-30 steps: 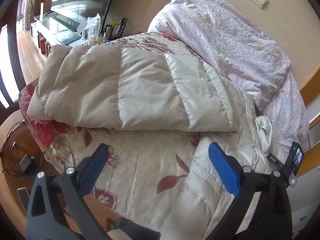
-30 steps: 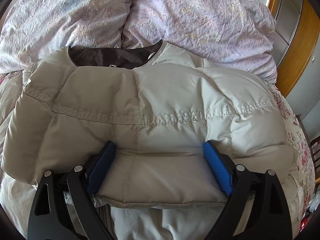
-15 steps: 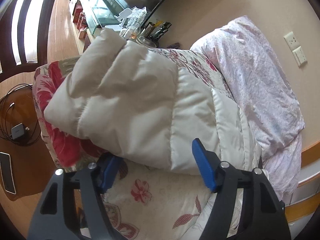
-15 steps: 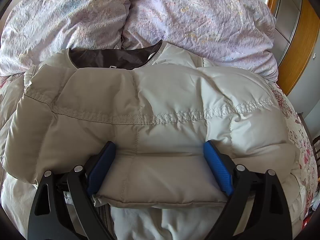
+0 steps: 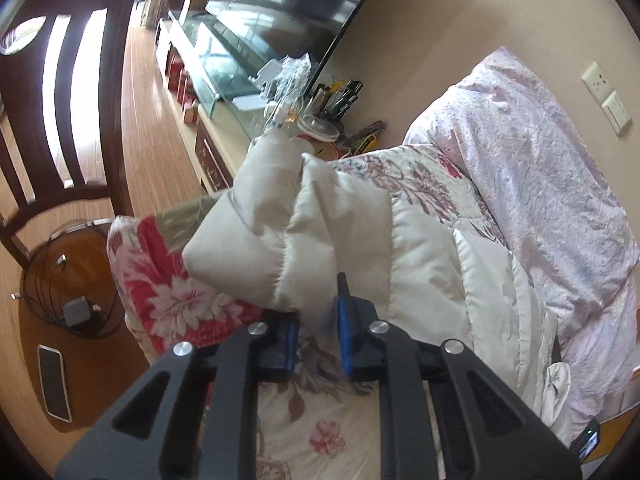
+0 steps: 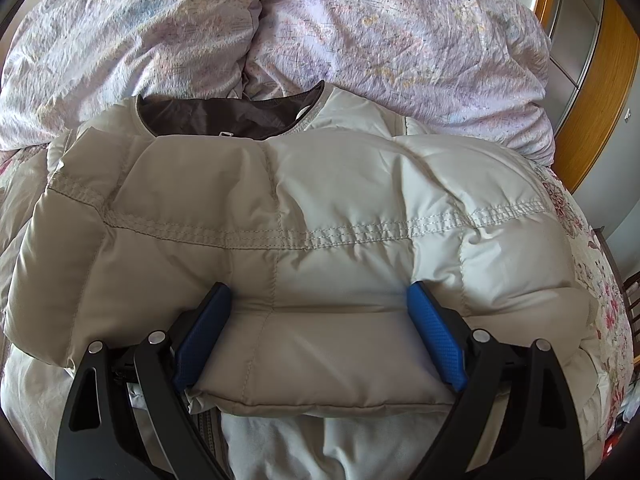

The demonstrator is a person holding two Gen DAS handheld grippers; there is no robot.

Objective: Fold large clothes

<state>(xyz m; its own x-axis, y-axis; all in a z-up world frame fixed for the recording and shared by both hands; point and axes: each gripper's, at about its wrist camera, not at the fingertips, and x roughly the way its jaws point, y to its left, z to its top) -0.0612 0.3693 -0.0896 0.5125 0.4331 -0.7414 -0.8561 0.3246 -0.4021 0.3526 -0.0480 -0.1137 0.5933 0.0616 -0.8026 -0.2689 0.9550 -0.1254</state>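
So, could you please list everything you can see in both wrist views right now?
puffer jacket: one, off-white with brown collar lining, spread on the bed
jacket sleeve: one, off-white, lifted above the bedspread
floral bedspread: one, cream with red flowers, covering the bed
duvet: one, pale lilac print, bunched beyond the jacket
television: one, black, on the wall
glass-topped cabinet: one, below the television, cluttered at its near end
wall sockets: two, white, on the beige wall
phone: one, on the wooden floor
charger and cables: dark, on the floor
chair back: one, dark wood, far left
left gripper: black, blue fingers, shut on the sleeve
right gripper: black, blue fingers wide, straddling a folded jacket panel
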